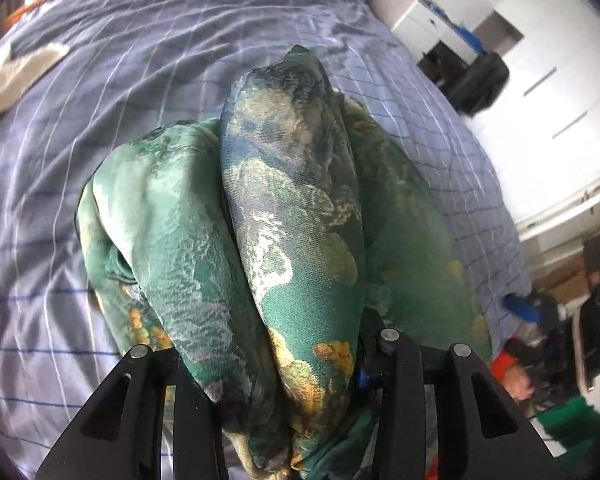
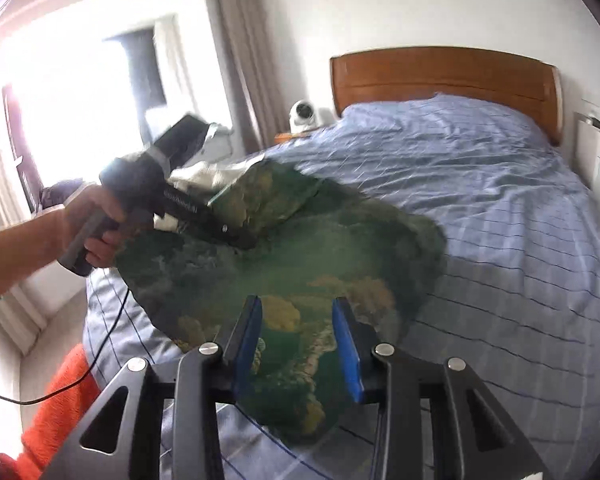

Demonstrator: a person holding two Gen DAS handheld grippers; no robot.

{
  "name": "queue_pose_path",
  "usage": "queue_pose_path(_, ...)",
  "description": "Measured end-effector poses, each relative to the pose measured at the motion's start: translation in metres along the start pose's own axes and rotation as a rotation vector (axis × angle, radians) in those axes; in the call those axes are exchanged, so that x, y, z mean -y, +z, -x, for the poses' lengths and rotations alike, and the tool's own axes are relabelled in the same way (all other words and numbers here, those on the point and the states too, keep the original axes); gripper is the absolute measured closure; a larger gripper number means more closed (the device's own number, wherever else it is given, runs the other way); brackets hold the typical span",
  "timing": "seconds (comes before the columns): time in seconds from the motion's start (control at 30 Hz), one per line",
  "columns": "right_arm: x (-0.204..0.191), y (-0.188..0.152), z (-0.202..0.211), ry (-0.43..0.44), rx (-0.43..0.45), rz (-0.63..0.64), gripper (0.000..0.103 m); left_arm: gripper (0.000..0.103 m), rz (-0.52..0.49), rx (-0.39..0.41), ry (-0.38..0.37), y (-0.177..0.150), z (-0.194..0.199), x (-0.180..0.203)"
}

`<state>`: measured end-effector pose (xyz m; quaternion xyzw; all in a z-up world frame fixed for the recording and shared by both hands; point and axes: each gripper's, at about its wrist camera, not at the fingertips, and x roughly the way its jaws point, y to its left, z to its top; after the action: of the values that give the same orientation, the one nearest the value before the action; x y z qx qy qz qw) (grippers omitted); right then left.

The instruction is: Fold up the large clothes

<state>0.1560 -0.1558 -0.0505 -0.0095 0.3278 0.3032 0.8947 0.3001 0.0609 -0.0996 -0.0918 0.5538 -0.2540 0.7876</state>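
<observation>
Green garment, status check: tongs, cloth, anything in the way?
Left tongs shut on green garment. Right tongs open astride its near edge. Garment bunched on bed. Nothing blocking.

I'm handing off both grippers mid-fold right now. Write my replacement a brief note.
Left gripper: shut on a bunched fold of the green floral garment, lifted off the bed.
Right gripper: jaws apart, garment edge between the blue pads, grip unclear.
Garment: crumpled over the blue checked bedspread near the foot.
Done: picked up.
Left: spread flat, fold.

A white camera [image 2: 302,115] sits beside the wooden headboard [image 2: 444,76] near curtains [image 2: 236,52].
</observation>
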Motion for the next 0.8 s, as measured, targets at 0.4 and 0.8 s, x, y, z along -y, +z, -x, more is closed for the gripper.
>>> queue_pose_path(0.4,0.030,-0.033,-0.095,0.089,-0.227,-0.202,0.068,0.054,0.161,0.034,-0.164,-0.026,-0.026,-0.074)
queue_pose_path(0.8,0.011,0.117,-0.210,0.286,-0.332,-0.100,0.067,0.053,0.184,0.103,-0.266,-0.040,-0.029,-0.092)
